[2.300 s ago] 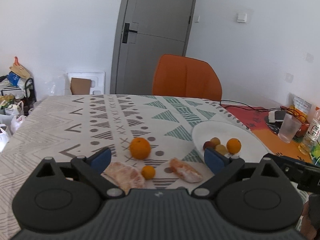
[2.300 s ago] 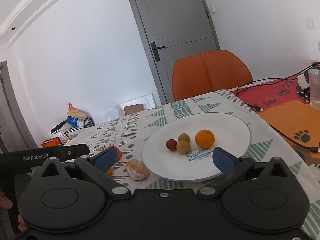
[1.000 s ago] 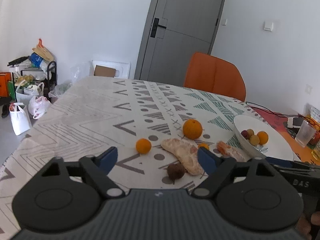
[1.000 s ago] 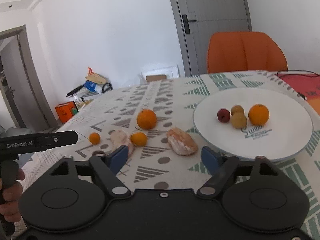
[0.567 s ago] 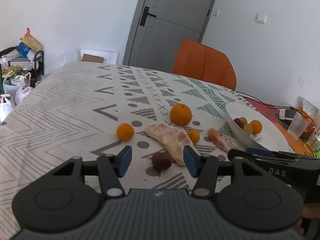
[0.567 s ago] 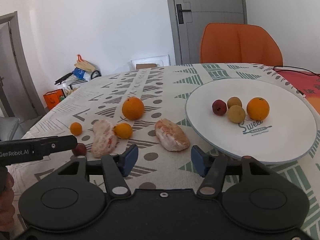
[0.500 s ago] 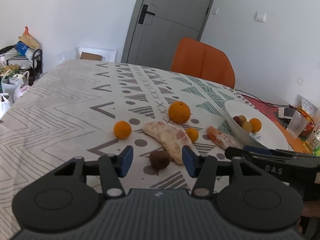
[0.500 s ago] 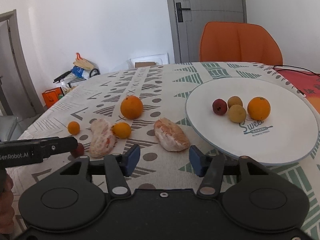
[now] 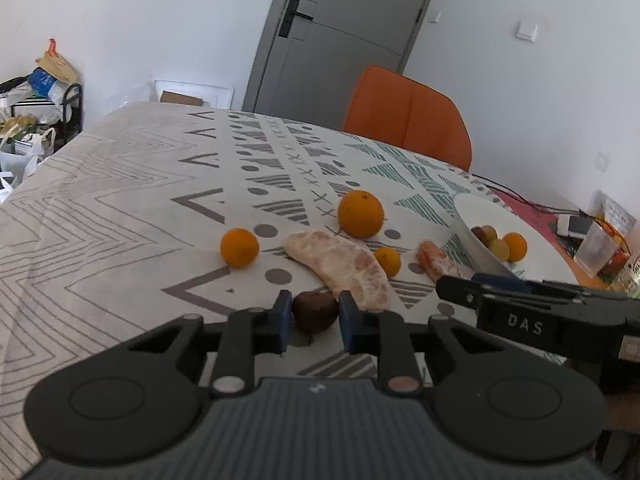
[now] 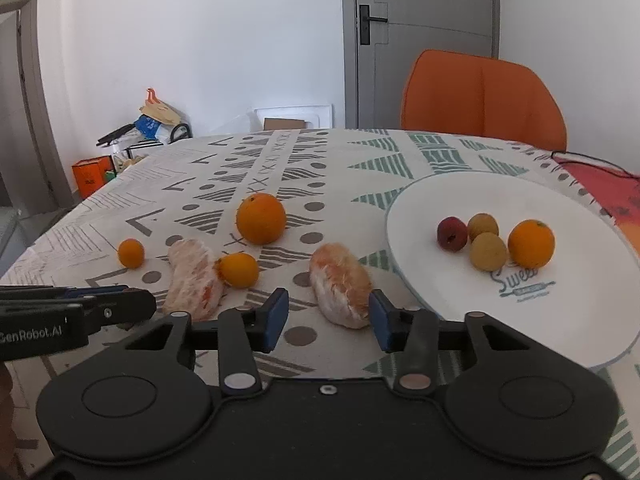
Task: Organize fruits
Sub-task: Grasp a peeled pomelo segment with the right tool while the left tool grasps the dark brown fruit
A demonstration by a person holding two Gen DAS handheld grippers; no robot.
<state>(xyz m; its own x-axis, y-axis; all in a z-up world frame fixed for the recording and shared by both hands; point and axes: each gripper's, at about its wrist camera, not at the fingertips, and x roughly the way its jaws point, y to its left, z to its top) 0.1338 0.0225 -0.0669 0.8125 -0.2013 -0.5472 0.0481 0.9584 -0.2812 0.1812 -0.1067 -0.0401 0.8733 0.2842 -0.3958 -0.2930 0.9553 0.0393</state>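
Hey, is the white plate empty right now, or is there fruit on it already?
Not empty. The white plate holds four fruits: a small orange, a red fruit and two yellowish ones.

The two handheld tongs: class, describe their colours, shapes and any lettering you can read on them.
Both are matte black plastic. The left tongs and right tongs each have two angular black fingers tipped with blue pads, silver pivot screws, and a round disc on each side of a ribbed body. Seen side-on, one reads "GenRobot.AI", the other "DAS".
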